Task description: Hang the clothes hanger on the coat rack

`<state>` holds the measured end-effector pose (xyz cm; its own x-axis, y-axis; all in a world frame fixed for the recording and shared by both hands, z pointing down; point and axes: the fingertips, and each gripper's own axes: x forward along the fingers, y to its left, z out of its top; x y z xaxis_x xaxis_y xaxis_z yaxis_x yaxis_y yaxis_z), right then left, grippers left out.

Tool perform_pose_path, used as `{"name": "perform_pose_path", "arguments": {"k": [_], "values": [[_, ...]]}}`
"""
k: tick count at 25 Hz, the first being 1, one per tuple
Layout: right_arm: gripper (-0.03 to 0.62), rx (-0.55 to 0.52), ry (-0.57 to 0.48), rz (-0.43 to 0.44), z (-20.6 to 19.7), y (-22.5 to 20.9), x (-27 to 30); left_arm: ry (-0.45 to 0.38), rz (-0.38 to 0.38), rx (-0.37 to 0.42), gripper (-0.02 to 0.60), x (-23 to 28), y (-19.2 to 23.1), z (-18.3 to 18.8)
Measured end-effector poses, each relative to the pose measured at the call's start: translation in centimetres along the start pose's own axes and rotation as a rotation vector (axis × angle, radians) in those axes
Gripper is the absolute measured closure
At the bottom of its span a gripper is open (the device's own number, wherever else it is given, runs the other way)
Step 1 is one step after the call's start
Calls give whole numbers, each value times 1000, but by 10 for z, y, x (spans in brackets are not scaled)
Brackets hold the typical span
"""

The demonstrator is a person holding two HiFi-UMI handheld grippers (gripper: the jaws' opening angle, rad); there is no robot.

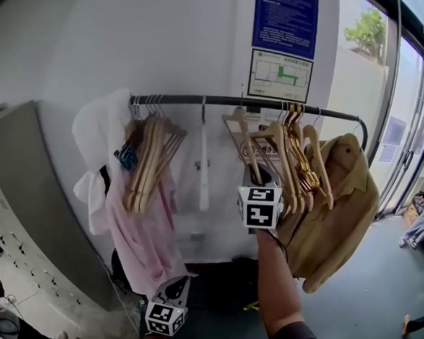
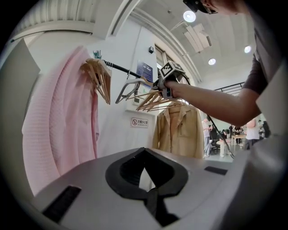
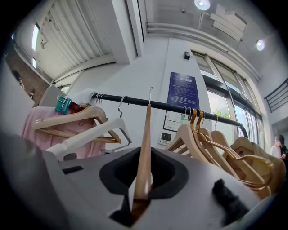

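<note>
A black rail (image 1: 202,100) runs across the wall at head height. My right gripper (image 1: 259,181) is raised just below it and is shut on a wooden hanger (image 1: 247,142). The right gripper view shows that hanger (image 3: 146,143) edge-on between the jaws of the right gripper (image 3: 143,191). Its metal hook stands just above the rail (image 3: 175,108), and whether it rests on it cannot be told. My left gripper (image 1: 177,286) hangs low near the pink garment. In its own view the left gripper (image 2: 146,183) has its jaws together with nothing between them.
On the rail hang a white garment (image 1: 99,132), a pink garment (image 1: 145,240), a bunch of wooden hangers (image 1: 151,161), a white hanger (image 1: 204,168), more wooden hangers (image 1: 298,164) and a tan jacket (image 1: 339,217). Glass doors (image 1: 407,128) and bystanders are at the right.
</note>
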<state>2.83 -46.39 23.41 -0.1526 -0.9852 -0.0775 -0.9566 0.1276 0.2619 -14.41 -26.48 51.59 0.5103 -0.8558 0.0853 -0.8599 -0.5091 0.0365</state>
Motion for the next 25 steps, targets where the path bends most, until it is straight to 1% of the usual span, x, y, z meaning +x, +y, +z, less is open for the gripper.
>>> {"name": "perform_pose_path", "arguments": {"k": [2,4,9,12,16,22,23,24,25], "values": [[539,-7,8,2,-3,0,6,10,22,2,583,-4,8,-4],[539,1,16,3,-9,1,8,22,42,-16,583,-8,17,-11],[539,20,52,13,-28,5,12,37,62,-36,583,-9,28,-22],[539,26,68,14,-38,4,12,40,53,-31,583,-7,24,-23],[539,33,66,21,-41,-1,7,44,34,-17,583,-4,15,-24],[536,-14,51,-1,-42,1,7,42,3,-31,583,6,3,-22],[529,-20,34,-11,-40,0,6,36,-4,-30,583,9,0,-20],[507,-26,11,-19,-36,-1,3,29,-12,-27,583,11,-2,-16],[452,-32,-11,-22,-31,-1,0,22,-20,-20,583,13,-5,-13]]}}
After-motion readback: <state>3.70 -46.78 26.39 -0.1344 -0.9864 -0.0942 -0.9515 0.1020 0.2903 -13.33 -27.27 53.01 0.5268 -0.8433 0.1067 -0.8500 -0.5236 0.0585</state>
